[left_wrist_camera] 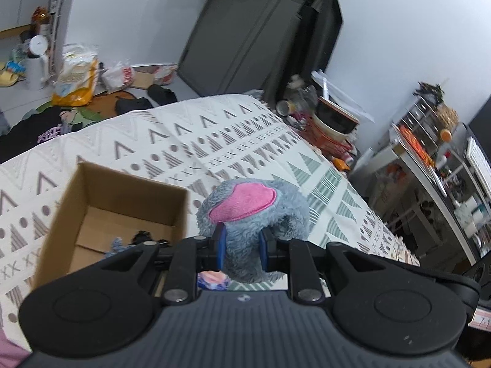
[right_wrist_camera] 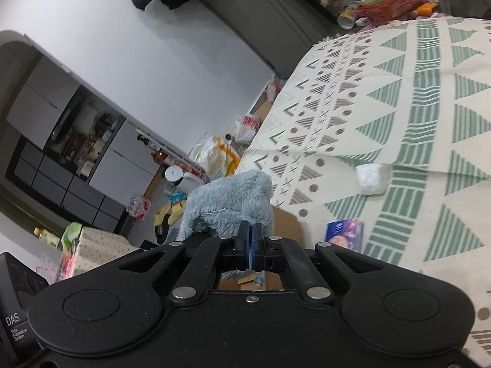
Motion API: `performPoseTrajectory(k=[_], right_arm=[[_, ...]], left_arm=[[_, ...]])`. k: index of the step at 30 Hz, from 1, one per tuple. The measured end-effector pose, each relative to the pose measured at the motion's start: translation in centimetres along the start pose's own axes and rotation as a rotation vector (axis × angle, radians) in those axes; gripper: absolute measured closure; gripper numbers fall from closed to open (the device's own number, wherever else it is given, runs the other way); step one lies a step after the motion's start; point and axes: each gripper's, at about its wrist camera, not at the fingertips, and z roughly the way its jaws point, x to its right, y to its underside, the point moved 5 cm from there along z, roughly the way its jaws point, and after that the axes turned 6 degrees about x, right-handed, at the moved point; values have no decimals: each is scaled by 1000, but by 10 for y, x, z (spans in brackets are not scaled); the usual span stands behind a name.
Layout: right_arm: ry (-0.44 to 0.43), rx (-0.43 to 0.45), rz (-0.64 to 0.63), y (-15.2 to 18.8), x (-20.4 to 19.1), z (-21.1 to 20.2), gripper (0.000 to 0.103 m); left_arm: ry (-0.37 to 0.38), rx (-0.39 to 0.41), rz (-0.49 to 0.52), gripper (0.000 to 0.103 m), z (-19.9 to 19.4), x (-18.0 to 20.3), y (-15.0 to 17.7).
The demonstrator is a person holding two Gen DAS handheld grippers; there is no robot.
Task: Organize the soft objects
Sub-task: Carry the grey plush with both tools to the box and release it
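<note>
A grey-blue plush toy (left_wrist_camera: 254,214) with a pink ear patch is held between the blue pads of my left gripper (left_wrist_camera: 241,250), just right of an open cardboard box (left_wrist_camera: 92,202) on the patterned bed cover (left_wrist_camera: 190,141). A small blue plush piece and dark items lie in the box. My right gripper (right_wrist_camera: 252,245) is pinched shut on a thin part of the same plush toy (right_wrist_camera: 230,199), held above the box edge (right_wrist_camera: 285,220).
A white soft bundle (right_wrist_camera: 371,179) and a small blue packet (right_wrist_camera: 345,234) lie on the bed cover. Bags and shoes litter the floor (left_wrist_camera: 76,82) beyond the bed. A cluttered shelf (left_wrist_camera: 429,159) stands on the right.
</note>
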Motion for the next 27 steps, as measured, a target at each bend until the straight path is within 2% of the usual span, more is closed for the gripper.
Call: performPoseTrajectory(k=[12, 27], right_arm=[[8, -52, -29, 20, -27, 43, 102], [32, -128, -38, 39, -33, 93, 102]], left_arm=[[-62, 31, -88, 83, -6, -55, -12], [-147, 8, -171, 83, 15, -114, -14]])
